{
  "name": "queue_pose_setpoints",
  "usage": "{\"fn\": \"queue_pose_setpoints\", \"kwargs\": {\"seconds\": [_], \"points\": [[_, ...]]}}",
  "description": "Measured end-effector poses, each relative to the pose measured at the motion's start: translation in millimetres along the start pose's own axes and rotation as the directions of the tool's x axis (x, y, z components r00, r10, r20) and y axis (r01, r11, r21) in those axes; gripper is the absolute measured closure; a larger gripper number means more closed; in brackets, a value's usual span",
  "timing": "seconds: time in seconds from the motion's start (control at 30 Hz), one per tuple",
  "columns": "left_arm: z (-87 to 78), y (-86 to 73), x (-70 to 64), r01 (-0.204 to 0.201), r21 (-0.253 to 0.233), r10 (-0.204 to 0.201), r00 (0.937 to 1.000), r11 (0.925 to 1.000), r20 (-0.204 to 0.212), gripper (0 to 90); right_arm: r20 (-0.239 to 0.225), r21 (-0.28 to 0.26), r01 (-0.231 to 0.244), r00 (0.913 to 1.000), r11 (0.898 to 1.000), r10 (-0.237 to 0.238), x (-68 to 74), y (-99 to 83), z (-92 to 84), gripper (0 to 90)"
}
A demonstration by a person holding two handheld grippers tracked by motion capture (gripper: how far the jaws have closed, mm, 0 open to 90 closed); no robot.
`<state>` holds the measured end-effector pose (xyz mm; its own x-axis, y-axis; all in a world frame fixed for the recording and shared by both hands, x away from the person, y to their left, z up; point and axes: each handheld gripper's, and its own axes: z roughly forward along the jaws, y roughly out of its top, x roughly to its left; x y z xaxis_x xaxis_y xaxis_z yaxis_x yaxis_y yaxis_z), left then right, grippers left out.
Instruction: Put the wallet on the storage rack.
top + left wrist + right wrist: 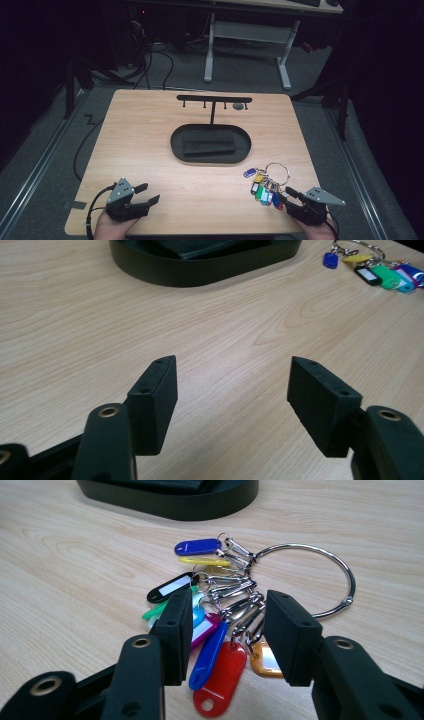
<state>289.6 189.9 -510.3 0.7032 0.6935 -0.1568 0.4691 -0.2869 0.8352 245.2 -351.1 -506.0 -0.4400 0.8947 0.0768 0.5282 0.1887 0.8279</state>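
A bunch of coloured key tags (264, 189) on a large metal ring (278, 170) lies flat at the front right of the wooden table (150, 130). My right gripper (284, 195) stands low over the near end of the bunch. In the right gripper view its jaws (230, 595) straddle the blue, red and orange tags (220, 655) with a gap on both sides, so it is open. My left gripper (150, 193) rests at the front left, open wide over bare wood (233, 362) with nothing between its jaws. The tags (380, 270) lie far off to its right.
A black oval tray (177, 145) with a dark block inside sits mid-table. From it rises a black T-shaped stand (214, 98) with small hooks. Past the table's far edge are a white desk frame (247, 32) and cables on the floor (165, 60).
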Motion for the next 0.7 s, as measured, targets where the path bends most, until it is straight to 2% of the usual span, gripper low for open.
{"fn": "queue_pose_setpoints", "kwargs": {"seconds": [0.07, 0.1, 0.13, 0.17, 0.23, 0.3, 0.33, 0.4, 0.47, 0.5, 0.53, 0.57, 0.6, 0.63, 0.67, 0.7], "points": [[0.5, -2.3, -4.5, 0.001, -0.005, -0.001, 0.9997, 1.0000, 0.024, 37.2, 0.015, 0.009, 0.010, 0.9998, 1.000, -0.010, 1.3, 1.6, -0.7, 56.6], [1.3, -2.6, -10.0, -0.035, 0.003, 0.035, 0.9992, 0.9994, 0.020, 37.3, 0.064, 0.046, 0.054, 0.9963, 0.997, -0.057, 3.3, 5.1, 0.0, 57.1], [1.3, -2.6, -10.0, -0.035, 0.003, 0.035, 0.9992, 0.9994, 0.020, 37.1, 0.064, 0.046, 0.054, 0.9963, 0.997, -0.057, 3.3, 5.1, 0.0, 57.1], [1.1, -1.7, -13.8, -0.067, 0.004, 0.067, 0.9975, 0.9977, 0.022, 36.8, 0.076, 0.086, 0.070, 0.9942, 0.994, -0.077, 4.0, 8.8, 2.8, 57.0], [0.9, -1.7, -14.3, -0.070, 0.004, 0.070, 0.9972, 0.9975, 0.028, 36.7, 0.077, 0.103, 0.073, 0.9938, 0.992, -0.081, 4.1, 10.7, 4.4, 57.0], [0.5, -5.3, -15.0, -0.065, 0.017, 0.064, 0.9964, 0.9977, 0.055, 36.8, 0.075, 0.171, 0.101, 0.9906, 0.980, -0.115, 5.5, 16.6, 7.9, 56.6], [0.5, -5.3, -15.0, -0.065, 0.017, 0.064, 0.9964, 0.9977, 0.055, 36.9, 0.075, 0.171, 0.101, 0.9906, 0.980, -0.115, 5.5, 16.6, 7.9, 56.6], [-0.5, -8.5, -16.5, -0.074, 0.028, 0.073, 0.9956, 0.9968, 0.059, 37.1, 0.066, 0.220, 0.115, 0.9890, 0.969, -0.133, 5.1, 25.6, 7.7, 55.2], [-3.4, -9.6, -19.5, -0.101, 0.033, 0.099, 0.9934, 0.9944, 0.059, 37.1, 0.066, 0.256, 0.114, 0.9887, 0.960, -0.135, 3.7, 33.0, 6.5, 55.0], [-3.4, -9.6, -19.5, -0.101, 0.033, 0.099, 0.9934, 0.9944, 0.059, 37.0, 0.066, 0.256, 0.114, 0.9887, 0.960, -0.135, 3.7, 33.0, 6.5, 55.0], [-3.9, -9.4, -20.3, -0.112, 0.032, 0.110, 0.9924, 0.9932, 0.055, 37.0, 0.065, 0.279, 0.110, 0.9889, 0.954, -0.133, 1.9, 37.0, 6.9, 54.9], [-3.7, -9.6, -20.7, -0.119, 0.034, 0.117, 0.9915, 0.9923, 0.057, 37.0, 0.064, 0.332, 0.112, 0.9880, 0.937, -0.141, -3.0, 45.1, 9.9, 54.0], [-3.1, -9.7, -20.7, -0.122, 0.040, 0.119, 0.9908, 0.9917, 0.064, 37.0, 0.067, 0.362, 0.110, 0.9875, 0.926, -0.143, -5.3, 49.2, 12.4, 52.3], [-3.1, -9.7, -20.7, -0.122, 0.040, 0.119, 0.9908, 0.9917, 0.064, 37.0, 0.067, 0.362, 0.110, 0.9875, 0.926, -0.143, -5.3, 49.2, 12.4, 52.3], [-2.2, -9.9, -21.3, -0.127, 0.045, 0.124, 0.9901, 0.9909, 0.066, 37.0, 0.071, 0.385, 0.106, 0.9870, 0.917, -0.144, -8.1, 52.9, 15.5, 51.2], [-1.1, -10.5, -23.2, -0.144, 0.055, 0.140, 0.9879, 0.9881, 0.066, 37.0, 0.083, 0.428, 0.093, 0.9864, 0.899, -0.142, -13.4, 59.2, 22.2, 51.0]]}}
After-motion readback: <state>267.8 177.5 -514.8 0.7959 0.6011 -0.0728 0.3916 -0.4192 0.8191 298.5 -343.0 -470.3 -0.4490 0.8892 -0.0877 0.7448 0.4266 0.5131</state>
